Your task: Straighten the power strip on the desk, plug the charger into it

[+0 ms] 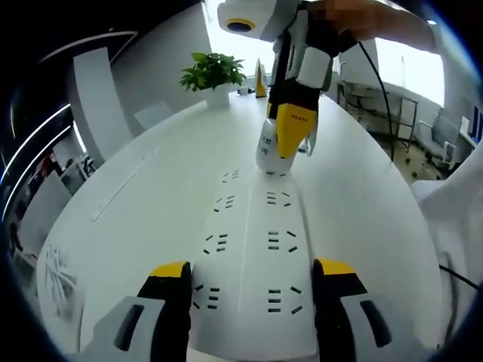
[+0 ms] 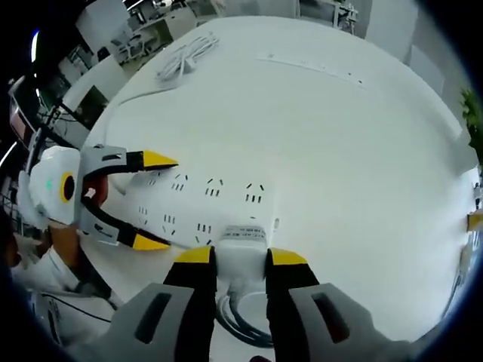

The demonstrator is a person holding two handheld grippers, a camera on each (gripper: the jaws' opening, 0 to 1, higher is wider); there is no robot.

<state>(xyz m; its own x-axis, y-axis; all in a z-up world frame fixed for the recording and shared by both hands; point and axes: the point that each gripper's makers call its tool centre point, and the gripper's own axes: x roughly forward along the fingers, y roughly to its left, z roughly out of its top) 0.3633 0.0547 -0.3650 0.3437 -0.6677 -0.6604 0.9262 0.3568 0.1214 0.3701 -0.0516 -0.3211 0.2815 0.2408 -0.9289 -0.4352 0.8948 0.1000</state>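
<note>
Charger (image 2: 241, 260) pinched by right gripper (image 2: 241, 256) over power strip (image 1: 253, 249), perhaps touching; left gripper (image 1: 253, 270) straddles it, spread.

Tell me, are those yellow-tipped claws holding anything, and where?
The right gripper pinches the white charger by its sides, at the power strip. The left gripper straddles the strip's near end, seemingly steadying it.

The power strip (image 1: 253, 256) lies on the counter (image 1: 136, 196); the charger (image 1: 270, 151) stands on its far end, a potted plant (image 1: 213, 74) beyond it.
</note>
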